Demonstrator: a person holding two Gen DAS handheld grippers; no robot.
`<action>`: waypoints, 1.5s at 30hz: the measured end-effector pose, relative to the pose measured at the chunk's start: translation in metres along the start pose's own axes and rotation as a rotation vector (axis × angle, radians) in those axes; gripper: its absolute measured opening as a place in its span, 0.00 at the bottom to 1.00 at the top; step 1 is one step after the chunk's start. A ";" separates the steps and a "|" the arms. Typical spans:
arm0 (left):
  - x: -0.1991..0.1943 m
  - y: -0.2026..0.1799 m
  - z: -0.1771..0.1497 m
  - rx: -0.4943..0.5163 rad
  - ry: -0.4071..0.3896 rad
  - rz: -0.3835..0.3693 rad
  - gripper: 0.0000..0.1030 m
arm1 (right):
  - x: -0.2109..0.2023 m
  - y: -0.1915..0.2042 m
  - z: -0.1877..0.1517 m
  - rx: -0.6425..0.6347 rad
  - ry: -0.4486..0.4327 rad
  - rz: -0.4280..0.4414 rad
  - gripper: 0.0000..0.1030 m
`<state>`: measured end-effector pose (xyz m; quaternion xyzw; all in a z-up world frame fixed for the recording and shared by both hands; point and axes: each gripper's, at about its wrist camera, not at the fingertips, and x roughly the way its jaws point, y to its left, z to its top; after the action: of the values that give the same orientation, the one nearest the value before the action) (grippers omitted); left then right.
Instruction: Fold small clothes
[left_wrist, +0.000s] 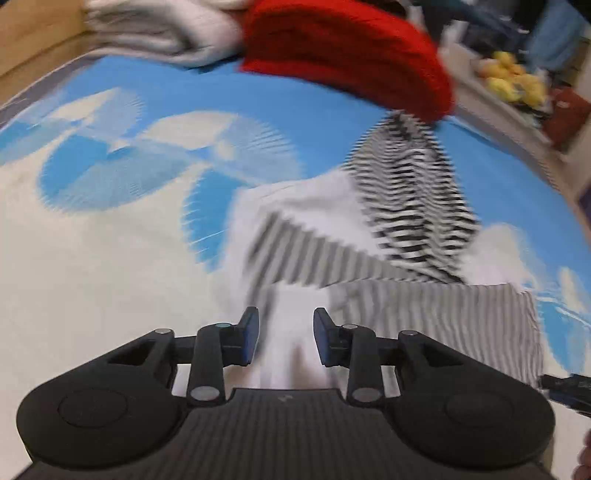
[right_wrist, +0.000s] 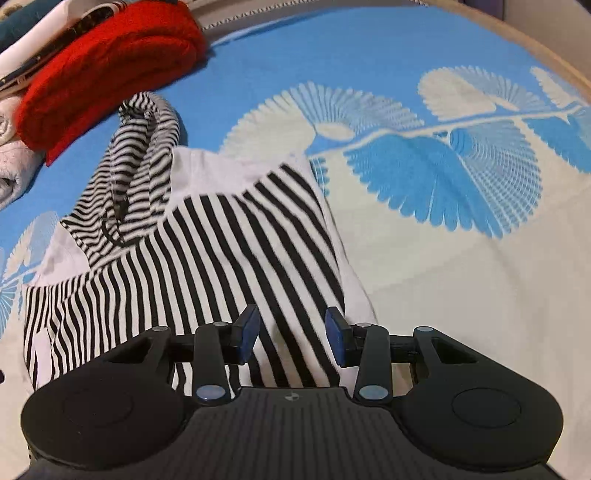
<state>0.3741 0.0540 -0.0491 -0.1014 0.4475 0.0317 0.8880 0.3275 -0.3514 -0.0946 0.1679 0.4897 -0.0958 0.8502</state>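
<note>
A small black-and-white striped garment (right_wrist: 207, 251) lies partly folded on the blue and white bedspread (right_wrist: 443, 258). Its hood or sleeve part with finer stripes (right_wrist: 140, 173) lies at the far left. My right gripper (right_wrist: 291, 332) is open and empty just above the garment's near right edge. In the blurred left wrist view the same garment (left_wrist: 406, 236) lies ahead and to the right. My left gripper (left_wrist: 286, 332) is open and empty over the garment's white near edge.
A folded red knit (right_wrist: 107, 70) lies on a pile of pale folded clothes (right_wrist: 11, 155) at the far left; it also shows in the left wrist view (left_wrist: 347, 51). A wooden bed frame (left_wrist: 33, 40) stands far left. Yellow objects (left_wrist: 513, 77) lie on a shelf at right.
</note>
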 end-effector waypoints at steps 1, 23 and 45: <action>0.006 -0.004 0.002 0.025 0.005 0.006 0.37 | 0.003 0.000 -0.001 -0.003 0.012 -0.003 0.40; -0.007 0.030 -0.004 0.029 0.081 0.064 0.00 | 0.006 0.034 -0.005 -0.131 0.005 -0.029 0.49; 0.022 -0.016 -0.015 0.197 0.150 0.083 0.67 | 0.025 0.028 -0.010 -0.118 0.060 -0.113 0.49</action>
<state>0.3772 0.0343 -0.0730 0.0027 0.5173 0.0165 0.8557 0.3408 -0.3216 -0.1153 0.0926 0.5285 -0.1096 0.8367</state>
